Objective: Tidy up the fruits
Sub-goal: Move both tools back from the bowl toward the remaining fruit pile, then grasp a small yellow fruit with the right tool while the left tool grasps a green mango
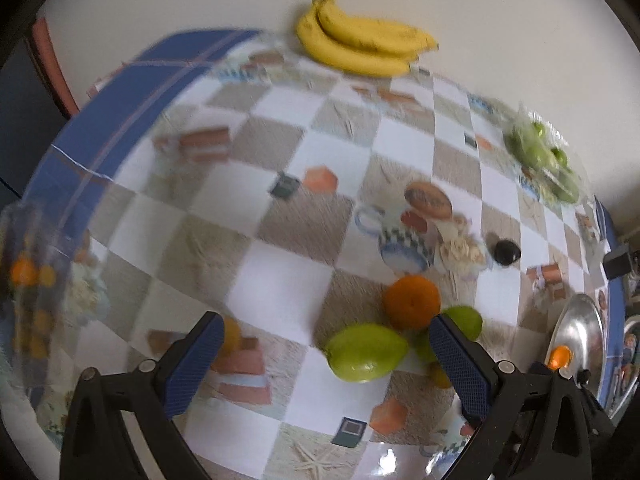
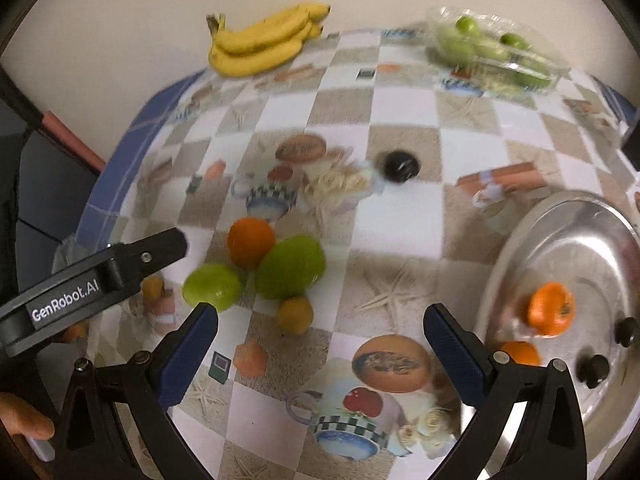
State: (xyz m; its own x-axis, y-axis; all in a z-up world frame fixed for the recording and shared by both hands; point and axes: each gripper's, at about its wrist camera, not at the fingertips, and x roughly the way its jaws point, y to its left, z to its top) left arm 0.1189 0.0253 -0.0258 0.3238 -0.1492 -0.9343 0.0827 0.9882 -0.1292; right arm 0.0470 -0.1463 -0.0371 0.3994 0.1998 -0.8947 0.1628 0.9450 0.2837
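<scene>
Right wrist view, going left to right: we've got our left claw (image 2: pixel 182 246), marked GenRobot.AI, reaching in released toward the fruit pile (image 2: pixel 260 270) mid-worktop, our right claw (image 2: pixel 320 348) also released, and the steel tray (image 2: pixel 520 248) holding an orange (image 2: pixel 551 309) far right.
</scene>
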